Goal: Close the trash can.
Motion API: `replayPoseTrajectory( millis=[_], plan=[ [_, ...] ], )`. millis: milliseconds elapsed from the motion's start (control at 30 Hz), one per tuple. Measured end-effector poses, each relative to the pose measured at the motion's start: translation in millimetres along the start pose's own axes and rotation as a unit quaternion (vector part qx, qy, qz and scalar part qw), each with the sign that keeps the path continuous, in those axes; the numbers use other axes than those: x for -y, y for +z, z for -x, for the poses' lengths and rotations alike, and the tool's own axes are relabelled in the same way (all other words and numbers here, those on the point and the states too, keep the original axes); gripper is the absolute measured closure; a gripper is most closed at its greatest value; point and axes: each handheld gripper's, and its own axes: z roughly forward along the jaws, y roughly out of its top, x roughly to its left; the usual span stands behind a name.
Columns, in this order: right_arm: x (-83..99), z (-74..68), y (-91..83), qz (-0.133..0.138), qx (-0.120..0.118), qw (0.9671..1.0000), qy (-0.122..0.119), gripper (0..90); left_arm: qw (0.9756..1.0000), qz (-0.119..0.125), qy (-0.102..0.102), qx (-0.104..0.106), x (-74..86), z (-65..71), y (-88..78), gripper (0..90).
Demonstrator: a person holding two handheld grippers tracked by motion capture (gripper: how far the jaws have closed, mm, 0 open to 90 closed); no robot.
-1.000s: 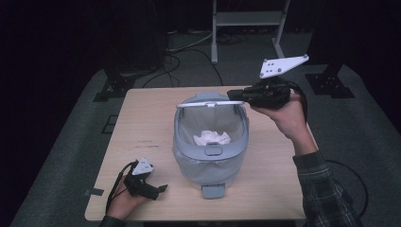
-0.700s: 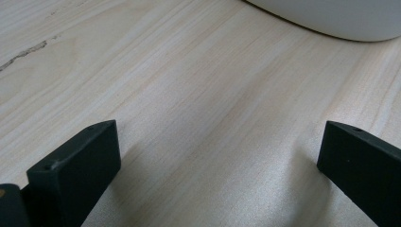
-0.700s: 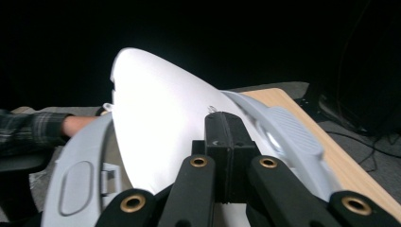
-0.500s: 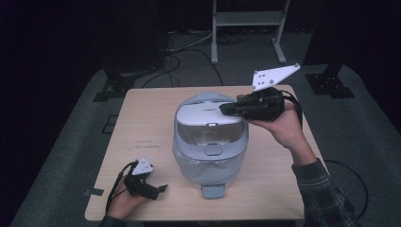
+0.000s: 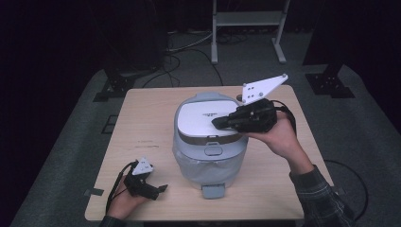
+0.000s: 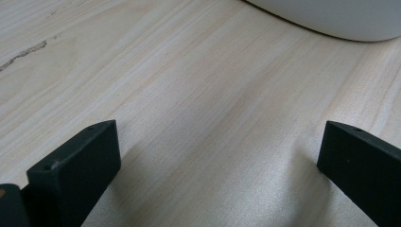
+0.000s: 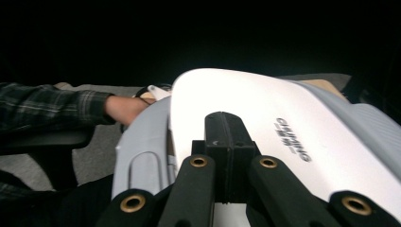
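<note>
Lid [image 5: 204, 118] now down on cooker [image 5: 208, 158]

Only legible text: dark grey brand lettering on the rice cooker's white lid [image 7: 293, 118], just right of the right gripper's [image 7: 228, 142] closed jaw tips. Looks like "CHUPING", not certain. Smaller line beside it unreadable.

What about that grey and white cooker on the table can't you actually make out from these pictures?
- Inside of the cooker: hidden by its white lid, which lies down over it in the high view.
- Whether the lid is latched: too small in the high view; the right gripper, jaws together, covers part of it.
- Lid lettering: too blurred to read in the right gripper view.
- Cooker in the left gripper view: cut off by the top edge.
</note>
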Motion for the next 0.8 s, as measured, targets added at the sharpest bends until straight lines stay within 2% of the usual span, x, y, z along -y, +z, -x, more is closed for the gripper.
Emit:
replayPoseTrajectory(
  millis=[267, 567, 633, 800],
  plan=[
    [2.2, -7.3, 10.3, -0.016, -0.018, 0.9997, -0.004, 90.0, 1.0000, 0.000, 0.000, 0.000, 0.0, 0.0, 0.0, 0.0],
    [7.9, -8.7, 15.6, -0.033, -0.022, 0.9992, -0.004, 90.0, 1.0000, 0.000, 0.000, 0.000, 0.0, 0.0, 0.0, 0.0],
    [9.3, -9.3, 16.3, -0.030, -0.025, 0.9992, -0.005, 90.0, 1.0000, 0.000, 0.000, 0.000, 0.0, 0.0, 0.0, 0.0],
    [11.2, -12.8, 16.5, -0.025, -0.012, 0.9996, -0.007, 90.0, 1.0000, 0.000, 0.000, 0.000, 0.0, 0.0, 0.0, 0.0]
  ],
)
